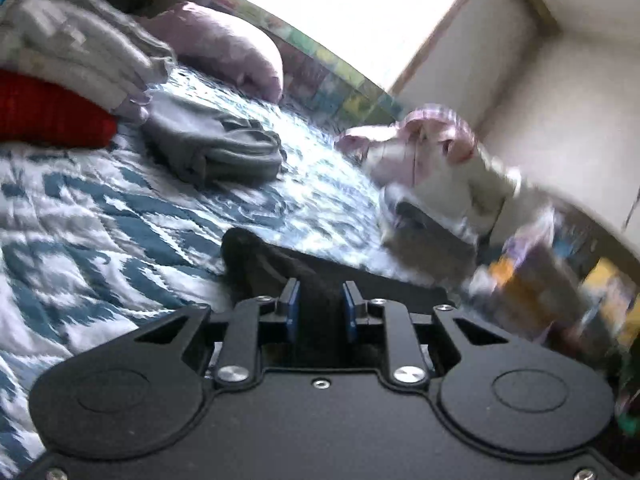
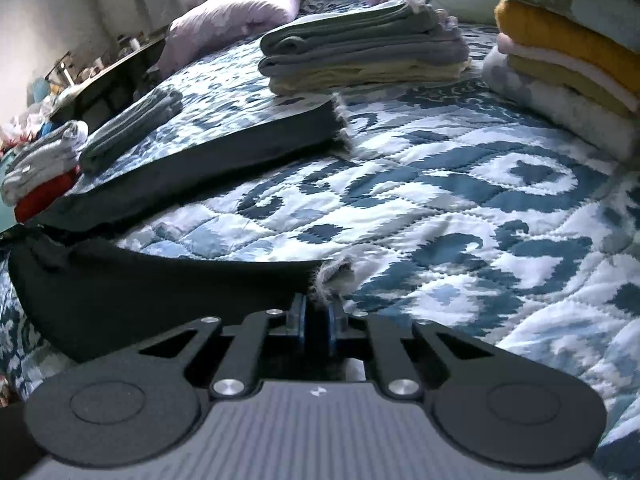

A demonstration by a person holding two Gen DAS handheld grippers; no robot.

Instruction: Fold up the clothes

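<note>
Two grippers pinch one black frayed-hem garment (image 2: 192, 168) spread across the blue-and-white patterned quilt (image 2: 460, 200) of the bed. The left gripper (image 1: 321, 300) has its jaws pressed on a bunched black fold; the right gripper (image 2: 316, 316) has its jaws clamped on the frayed hem corner. A stack of folded grey and yellow clothes (image 2: 360, 56) lies beyond.

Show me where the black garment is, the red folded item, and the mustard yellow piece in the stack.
black garment (image 2: 224, 156): right wrist view, flat middle of the far leg.
red folded item (image 1: 48, 114): left wrist view, its front face.
mustard yellow piece (image 2: 560, 36): right wrist view, its folded edge.
</note>
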